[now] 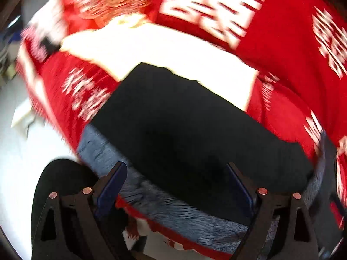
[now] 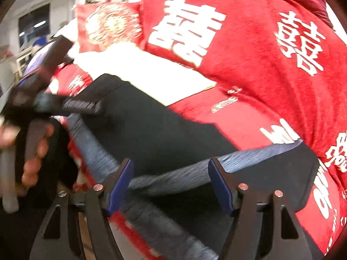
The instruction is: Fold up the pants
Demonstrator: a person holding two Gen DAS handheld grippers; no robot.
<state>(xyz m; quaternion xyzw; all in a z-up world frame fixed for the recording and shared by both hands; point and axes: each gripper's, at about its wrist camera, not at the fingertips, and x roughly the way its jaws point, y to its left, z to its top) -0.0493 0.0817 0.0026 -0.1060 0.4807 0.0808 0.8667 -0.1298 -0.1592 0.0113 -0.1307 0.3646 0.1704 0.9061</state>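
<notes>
Black pants with a grey heathered waistband lie folded on a red blanket with white characters. They also show in the right wrist view, with the grey band running between the fingers. My left gripper is open and empty, hovering over the near edge of the pants. My right gripper is open and empty above the grey band. The other gripper and the hand holding it show at the left of the right wrist view.
A white folded cloth lies on the blanket beyond the pants, also in the right wrist view. A red patterned pillow sits behind it. The blanket's fringed edge drops to a pale floor on the left.
</notes>
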